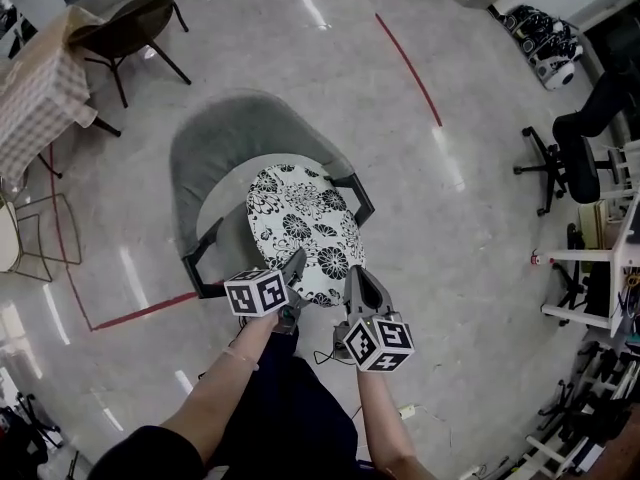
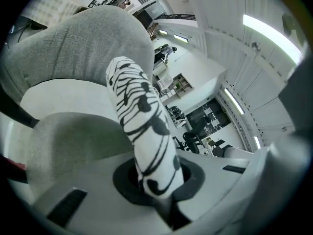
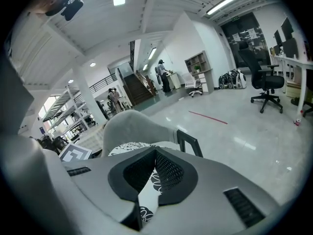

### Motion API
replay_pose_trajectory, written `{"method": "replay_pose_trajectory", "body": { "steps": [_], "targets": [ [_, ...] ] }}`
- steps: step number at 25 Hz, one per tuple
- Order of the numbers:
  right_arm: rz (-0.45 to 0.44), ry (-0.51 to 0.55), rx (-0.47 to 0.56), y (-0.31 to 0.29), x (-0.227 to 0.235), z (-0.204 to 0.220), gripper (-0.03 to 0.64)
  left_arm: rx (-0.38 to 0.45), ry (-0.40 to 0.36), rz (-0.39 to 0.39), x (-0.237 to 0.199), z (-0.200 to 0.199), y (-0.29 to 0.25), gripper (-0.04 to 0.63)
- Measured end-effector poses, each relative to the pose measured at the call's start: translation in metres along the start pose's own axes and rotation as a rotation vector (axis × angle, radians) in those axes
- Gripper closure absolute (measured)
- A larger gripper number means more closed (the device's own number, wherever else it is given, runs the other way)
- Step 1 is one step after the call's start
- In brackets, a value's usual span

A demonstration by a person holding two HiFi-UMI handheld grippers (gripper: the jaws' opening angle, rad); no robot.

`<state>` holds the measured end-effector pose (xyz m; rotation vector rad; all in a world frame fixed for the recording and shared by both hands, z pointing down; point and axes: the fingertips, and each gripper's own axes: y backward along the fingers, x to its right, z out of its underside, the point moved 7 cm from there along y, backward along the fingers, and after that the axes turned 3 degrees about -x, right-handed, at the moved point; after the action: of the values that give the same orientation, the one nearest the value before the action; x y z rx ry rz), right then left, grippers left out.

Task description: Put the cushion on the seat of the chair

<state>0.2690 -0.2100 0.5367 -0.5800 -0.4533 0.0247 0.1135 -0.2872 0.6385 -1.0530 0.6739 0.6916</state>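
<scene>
At 6 o'clock in head view, both forearms reach fwd. L gripper (image 1: 296,270) & R gripper (image 1: 356,284) sit side by side, each clamped tight on the near edge of the b/w floral cushion (image 1: 305,223), fabric pinched between nearly closed jaws. Cushion lies over the seat (image 1: 228,198) of the grey chair (image 1: 205,143), dead centre; chair back curves round at 10 o'clock. Can't tell if cushion fully rests on seat. Step looks like final lowering. Next move prob. needs settling it square, then freeing both jaws. Farther out: dark chair (image 1: 130,28) at 11 o'clock, office chair (image 1: 580,148) at 3 o'clock.
</scene>
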Motion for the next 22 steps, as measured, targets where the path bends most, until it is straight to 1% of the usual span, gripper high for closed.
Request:
{"method": "replay_pose_trajectory", "body": {
  "steps": [12, 18, 22],
  "targets": [
    [-0.096, 0.031, -0.091, -0.024, -0.028, 0.016, 0.611, -0.030, 0.060, -0.131, -0.056, 0.020, 0.021, 0.571],
    [-0.112, 0.042, -0.120, -0.031, -0.031, 0.024, 0.611, -0.051, 0.099, -0.199, -0.082, 0.031, 0.022, 0.571],
    [-0.117, 0.036, -0.134, -0.037, -0.033, 0.032, 0.612, -0.071, 0.104, -0.248, -0.098, 0.038, 0.024, 0.569]
  ]
}}
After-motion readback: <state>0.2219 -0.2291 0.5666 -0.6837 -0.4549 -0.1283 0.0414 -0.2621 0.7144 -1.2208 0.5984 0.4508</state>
